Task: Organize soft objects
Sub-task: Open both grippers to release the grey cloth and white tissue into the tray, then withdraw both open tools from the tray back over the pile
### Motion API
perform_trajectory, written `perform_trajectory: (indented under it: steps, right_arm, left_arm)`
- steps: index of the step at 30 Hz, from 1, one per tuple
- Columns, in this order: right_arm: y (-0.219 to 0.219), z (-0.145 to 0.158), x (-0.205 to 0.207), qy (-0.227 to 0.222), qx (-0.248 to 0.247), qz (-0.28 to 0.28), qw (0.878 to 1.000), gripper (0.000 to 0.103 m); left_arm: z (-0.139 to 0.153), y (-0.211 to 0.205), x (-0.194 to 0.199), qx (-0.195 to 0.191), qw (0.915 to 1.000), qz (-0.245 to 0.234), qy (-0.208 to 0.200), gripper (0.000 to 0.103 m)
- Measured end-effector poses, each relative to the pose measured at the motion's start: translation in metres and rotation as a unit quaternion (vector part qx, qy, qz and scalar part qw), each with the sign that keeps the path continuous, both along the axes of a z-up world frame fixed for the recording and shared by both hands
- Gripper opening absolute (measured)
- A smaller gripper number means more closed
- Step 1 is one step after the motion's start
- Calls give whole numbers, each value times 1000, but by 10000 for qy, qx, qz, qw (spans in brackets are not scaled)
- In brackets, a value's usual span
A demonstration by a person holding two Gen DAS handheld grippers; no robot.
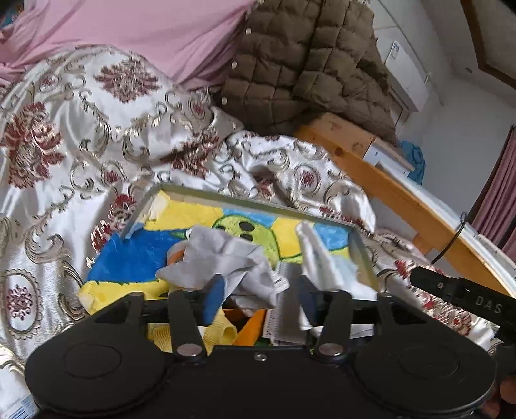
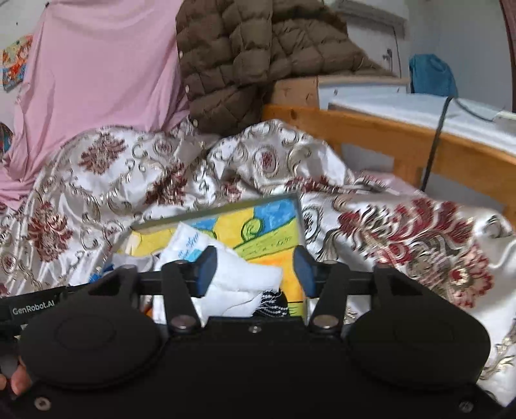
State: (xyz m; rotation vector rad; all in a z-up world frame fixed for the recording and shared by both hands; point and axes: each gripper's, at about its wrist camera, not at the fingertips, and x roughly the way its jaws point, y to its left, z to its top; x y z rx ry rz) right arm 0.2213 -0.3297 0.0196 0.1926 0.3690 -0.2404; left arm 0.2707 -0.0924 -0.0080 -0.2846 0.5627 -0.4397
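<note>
A shallow tray (image 1: 151, 199) rests on the rumpled bedspread (image 1: 64, 135) in the middle of the bed. Inside it lie a crumpled cloth (image 1: 225, 258) toward the left and a folded cloth (image 1: 317, 254) to its right. Behind the bedspread a sheet (image 1: 145, 29) hangs at the left and a quilted jacket (image 1: 306, 64) at the right. The wooden bed rail (image 1: 387, 190) runs along the right side.

The bedspread (image 1: 96, 135) is white satin with dark red flowers and silver scrolls. The tray (image 1: 154, 258) shows yellow, blue and green painting. The quilted jacket (image 2: 232, 58) is brown, the sheet (image 2: 103, 71) pink.
</note>
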Motion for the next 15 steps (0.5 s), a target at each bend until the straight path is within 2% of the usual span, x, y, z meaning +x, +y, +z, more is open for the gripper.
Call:
perform_trajectory:
  steps: [5, 7, 10, 15]
  right_arm:
    - [4, 19, -43, -328, 1, -9, 9995, 67]
    - [5, 25, -59, -439, 37, 20, 9990, 70]
    - [7, 31, -81, -561, -9, 29, 9984, 80]
    - [11, 41, -122, -815, 23, 71, 9966, 98]
  left_arm:
    - [23, 5, -28, -24, 9994, 63, -339, 70]
    - [32, 5, -42, 42, 9986, 91, -510, 74]
    - [44, 7, -64, 103, 9972, 120, -732, 83]
    - [60, 13, -99, 209, 9948, 66, -992, 90]
